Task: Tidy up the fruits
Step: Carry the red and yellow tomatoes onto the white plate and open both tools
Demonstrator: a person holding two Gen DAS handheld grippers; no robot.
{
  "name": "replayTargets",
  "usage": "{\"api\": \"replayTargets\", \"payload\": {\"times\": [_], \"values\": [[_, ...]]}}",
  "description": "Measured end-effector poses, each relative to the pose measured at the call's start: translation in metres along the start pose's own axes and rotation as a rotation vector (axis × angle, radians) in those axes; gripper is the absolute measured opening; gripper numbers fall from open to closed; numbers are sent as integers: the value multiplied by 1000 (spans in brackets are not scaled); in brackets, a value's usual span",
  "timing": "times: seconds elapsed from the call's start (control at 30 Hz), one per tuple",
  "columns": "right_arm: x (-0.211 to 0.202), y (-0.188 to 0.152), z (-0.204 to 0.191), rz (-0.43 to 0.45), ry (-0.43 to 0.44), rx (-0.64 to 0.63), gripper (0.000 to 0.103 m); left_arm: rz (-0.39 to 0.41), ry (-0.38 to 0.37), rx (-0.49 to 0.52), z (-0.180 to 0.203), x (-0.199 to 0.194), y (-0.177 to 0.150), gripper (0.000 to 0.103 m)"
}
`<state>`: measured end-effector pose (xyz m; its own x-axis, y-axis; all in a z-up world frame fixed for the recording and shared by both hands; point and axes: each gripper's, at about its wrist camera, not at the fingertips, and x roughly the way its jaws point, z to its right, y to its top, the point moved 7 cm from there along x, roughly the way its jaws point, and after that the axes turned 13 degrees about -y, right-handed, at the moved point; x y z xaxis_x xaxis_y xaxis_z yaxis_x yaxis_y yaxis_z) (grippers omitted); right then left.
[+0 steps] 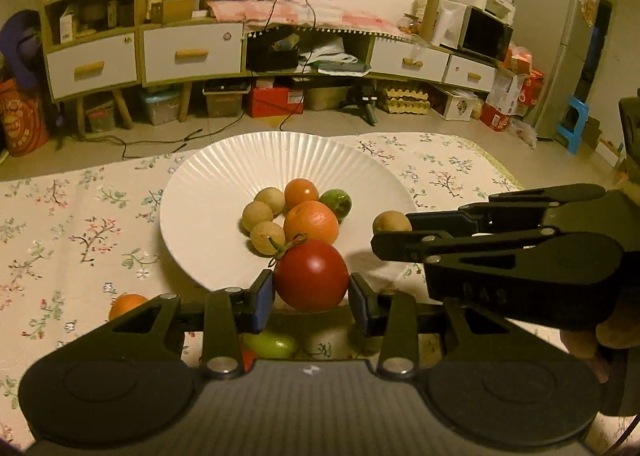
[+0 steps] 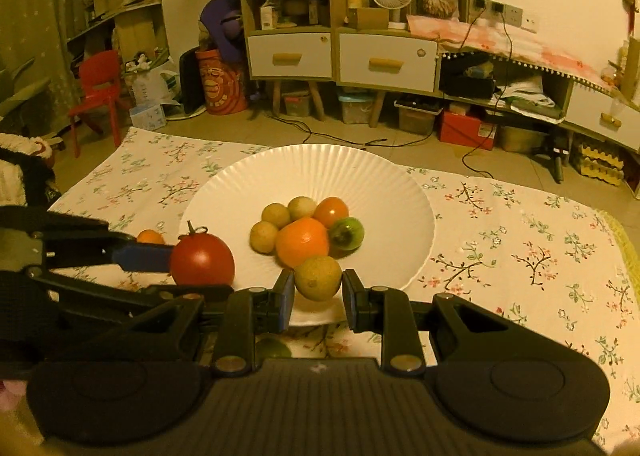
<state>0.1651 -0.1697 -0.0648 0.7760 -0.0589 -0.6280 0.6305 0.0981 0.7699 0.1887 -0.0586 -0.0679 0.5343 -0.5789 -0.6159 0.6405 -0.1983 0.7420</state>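
My left gripper (image 1: 311,288) is shut on a red tomato (image 1: 311,275) with a green stem, held over the near rim of the white fluted plate (image 1: 224,191). My right gripper (image 2: 318,288) is shut on a tan round fruit (image 2: 318,278), also over the plate's (image 2: 384,183) near edge. In the plate lie several tan fruits (image 1: 258,215), a large orange (image 1: 312,221), a small orange fruit (image 1: 301,191) and a green fruit (image 1: 337,203). The right gripper (image 1: 394,234) shows from the side in the left wrist view, the tan fruit (image 1: 391,220) at its tip. The left gripper's blue pad (image 2: 144,256) and tomato (image 2: 202,260) show in the right wrist view.
An orange (image 1: 127,303) and a green fruit (image 1: 270,344) lie on the floral tablecloth (image 1: 72,223) near me. Beyond the table stand white-drawer cabinets (image 1: 192,51), storage boxes on the floor, a fridge (image 1: 560,35) and a red chair (image 2: 98,95).
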Motion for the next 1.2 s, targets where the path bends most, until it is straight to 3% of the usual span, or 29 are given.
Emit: {"api": "replayTargets", "payload": {"times": [0.33,0.8,1.2], "values": [[18,2,13,-26,9,70,23,-23,6,13,2,13,3,38],[28,4,11,-40,19,72,24,-25,-3,25,3,20,6,38],[24,7,8,-26,15,61,31,-19,-4,51,4,17,6,42]]}}
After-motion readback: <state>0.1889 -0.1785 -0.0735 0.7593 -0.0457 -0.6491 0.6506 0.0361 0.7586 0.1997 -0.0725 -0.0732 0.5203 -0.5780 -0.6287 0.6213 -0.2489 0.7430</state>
